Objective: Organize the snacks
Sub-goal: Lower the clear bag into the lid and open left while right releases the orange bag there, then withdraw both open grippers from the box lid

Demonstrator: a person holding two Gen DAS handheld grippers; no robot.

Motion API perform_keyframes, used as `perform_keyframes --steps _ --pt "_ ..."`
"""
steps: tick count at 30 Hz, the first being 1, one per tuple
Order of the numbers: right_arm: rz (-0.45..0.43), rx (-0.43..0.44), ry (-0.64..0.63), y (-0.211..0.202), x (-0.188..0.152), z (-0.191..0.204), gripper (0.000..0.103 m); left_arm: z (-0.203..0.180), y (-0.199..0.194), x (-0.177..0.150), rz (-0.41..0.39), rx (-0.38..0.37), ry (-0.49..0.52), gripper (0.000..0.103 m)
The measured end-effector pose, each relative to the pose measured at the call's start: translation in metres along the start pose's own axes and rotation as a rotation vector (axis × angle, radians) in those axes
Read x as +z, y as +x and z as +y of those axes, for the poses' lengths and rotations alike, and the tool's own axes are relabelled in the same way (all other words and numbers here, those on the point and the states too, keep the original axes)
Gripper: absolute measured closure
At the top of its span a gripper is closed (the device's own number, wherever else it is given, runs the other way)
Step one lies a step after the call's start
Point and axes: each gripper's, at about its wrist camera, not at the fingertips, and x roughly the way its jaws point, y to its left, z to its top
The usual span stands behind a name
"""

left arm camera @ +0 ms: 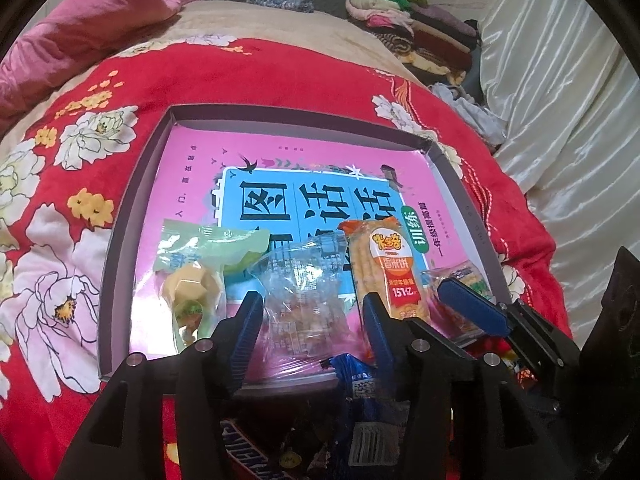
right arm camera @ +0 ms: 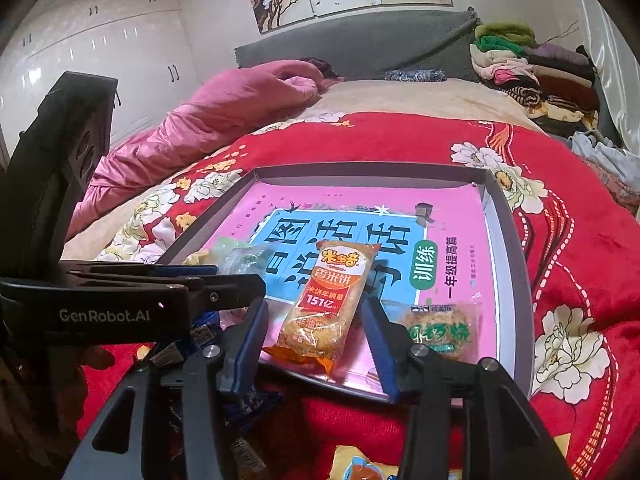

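snacks lie along the near edge of a shallow grey box lid (left arm camera: pixel 120 248) holding a pink book (left arm camera: pixel 280 168), on a red floral bedspread (right arm camera: pixel 580 264) with loose wrappers in front. orange rice cracker pack (right arm camera: pixel 324 304), clear candy bag (left arm camera: pixel 300 288), green pastry pack (left arm camera: pixel 192 280). left gripper (left arm camera: pixel 312 320) gapes around the candy bag; right gripper (right arm camera: pixel 316 344) gapes around the cracker pack, neither gripping.

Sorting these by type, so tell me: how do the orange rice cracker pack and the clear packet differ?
The rice cracker pack is long, narrow, and printed orange; the clear packet is squat, crumpled and see-through. The left gripper brackets the clear packet; the right gripper brackets the cracker pack. Both lie in the tray.
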Motion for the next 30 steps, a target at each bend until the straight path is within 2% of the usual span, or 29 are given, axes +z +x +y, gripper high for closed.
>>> perform_keyframes --steps 3,14,30 --pt "-0.005 0.0 -0.003 -0.001 0.0 0.0 0.052 0.001 -0.001 0.001 0.005 -0.008 -0.003 0.04" --pt "-0.03 -0.021 -0.013 -0.007 0.001 0.001 0.043 0.0 -0.02 0.001 -0.027 -0.026 -0.007 0.029" --pt "-0.085 -0.047 -0.008 -0.02 0.006 -0.001 0.032 0.007 -0.042 0.001 -0.068 -0.014 -0.033 0.025"
